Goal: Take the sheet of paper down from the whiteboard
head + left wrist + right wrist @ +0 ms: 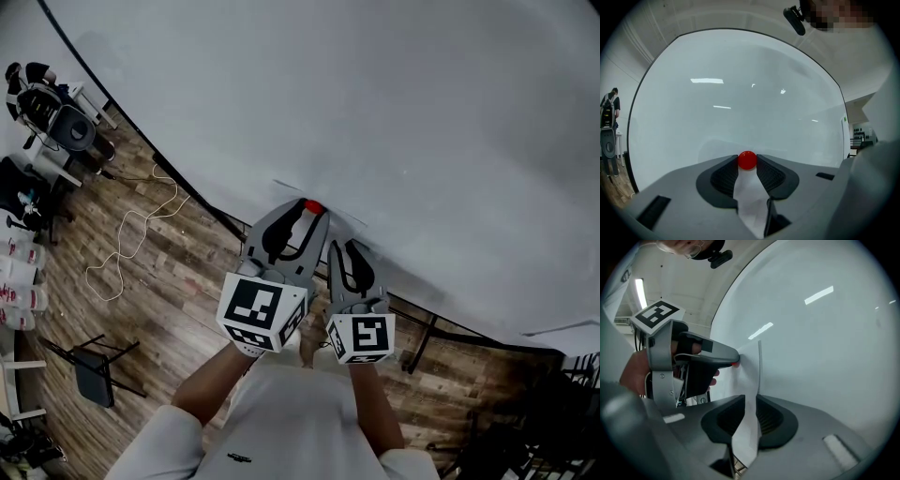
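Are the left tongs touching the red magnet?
Touching. The left gripper view shows the left tongs pressed against both sides of the red magnet, with no gap.

Both forearms reach forward from the body, the left forearm (208, 377) and the right forearm (377, 405) close together, each hand gripping its tool from behind. The left gripper (314, 207) points level and away from the person, its jaws closed on a small red magnet (747, 160) held at the very tips. The right gripper (344, 246) lies just beside it, set slightly further back, also level. Its jaws stand apart, with the sheet of paper (747, 427) passing edge-on through the gap between them. Each gripper's marker cube faces up toward the head.
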Tool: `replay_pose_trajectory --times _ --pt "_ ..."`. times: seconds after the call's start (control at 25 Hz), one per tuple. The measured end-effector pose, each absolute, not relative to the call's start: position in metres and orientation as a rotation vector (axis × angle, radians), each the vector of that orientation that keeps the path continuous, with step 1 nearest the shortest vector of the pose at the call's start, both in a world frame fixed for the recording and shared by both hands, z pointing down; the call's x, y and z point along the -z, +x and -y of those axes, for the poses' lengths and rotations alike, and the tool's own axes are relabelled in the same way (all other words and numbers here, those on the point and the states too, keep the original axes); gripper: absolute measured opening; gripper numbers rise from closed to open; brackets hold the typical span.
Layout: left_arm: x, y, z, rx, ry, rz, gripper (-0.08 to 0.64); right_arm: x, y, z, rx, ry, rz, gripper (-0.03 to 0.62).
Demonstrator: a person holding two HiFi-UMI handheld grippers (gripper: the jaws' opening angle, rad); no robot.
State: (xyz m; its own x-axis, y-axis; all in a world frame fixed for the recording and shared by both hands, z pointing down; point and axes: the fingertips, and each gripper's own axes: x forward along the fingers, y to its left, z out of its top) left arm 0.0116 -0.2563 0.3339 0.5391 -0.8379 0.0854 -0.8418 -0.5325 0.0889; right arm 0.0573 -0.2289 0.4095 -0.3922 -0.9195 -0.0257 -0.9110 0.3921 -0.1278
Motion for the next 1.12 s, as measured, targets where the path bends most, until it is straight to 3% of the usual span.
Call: replay_pose_trajectory --times 0.2,1.12 --pt "-0.331 0.011 0.253 -0.050 2.657 1.447 0.124 -0.409 0.063 0.230 0.128 -1.700 -2.533 0.011" --pt "-0.332 0.005 0.233 -0.039 2.657 1.475 0.124 -0.402 0.070 0.210 0.144 -1.648 -2.546 0.009"
